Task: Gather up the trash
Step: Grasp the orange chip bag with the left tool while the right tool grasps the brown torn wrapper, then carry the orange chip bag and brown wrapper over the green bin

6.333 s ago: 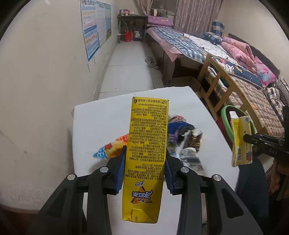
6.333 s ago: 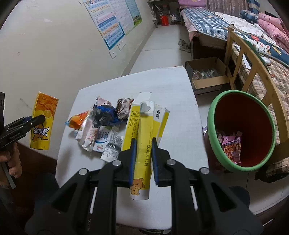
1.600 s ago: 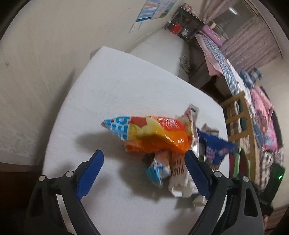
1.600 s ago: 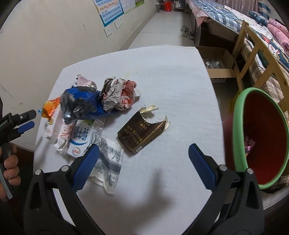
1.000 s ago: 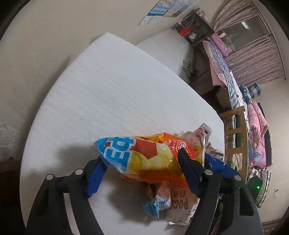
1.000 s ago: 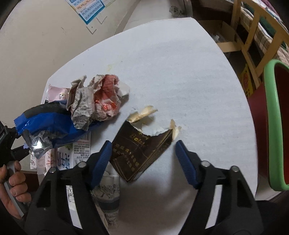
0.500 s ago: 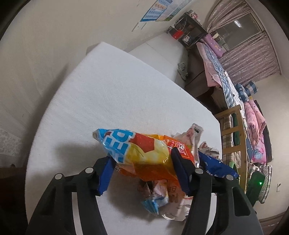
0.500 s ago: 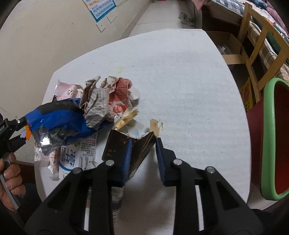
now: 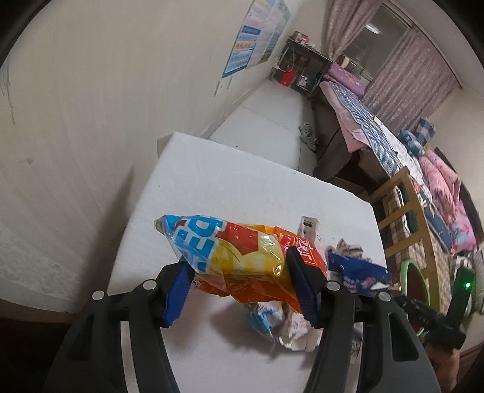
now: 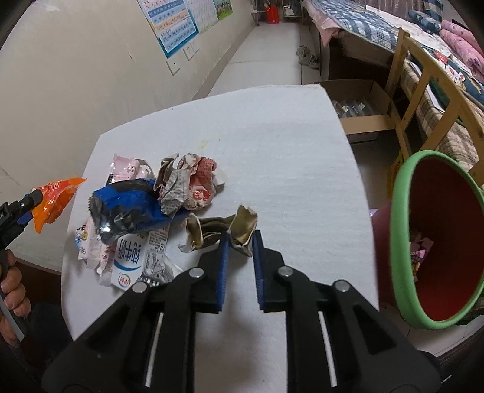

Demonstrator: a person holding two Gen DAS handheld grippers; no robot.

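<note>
Both grippers grip trash: left gripper (image 9: 240, 282) clamps the orange snack bag (image 9: 242, 260); right gripper (image 10: 239, 254), closing, pinches a crumpled, apparently brown wrapper (image 10: 224, 231). Only the right view shows the green-rimmed bin's (image 10: 402, 187) interior.

table (image 10: 272, 145): 1 | bin (image 10: 402, 193): 1 | cardboard box (image 10: 363, 121): 1 | wall posters (image 10: 178, 24): 2

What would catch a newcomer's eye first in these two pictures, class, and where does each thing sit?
The bright orange and yellow snack bag, clamped in the left tongs above the white table. Next, the red bin with a green rim beside the table's right edge. The right tongs are closing on a torn brown wrapper beside the trash pile.
</note>
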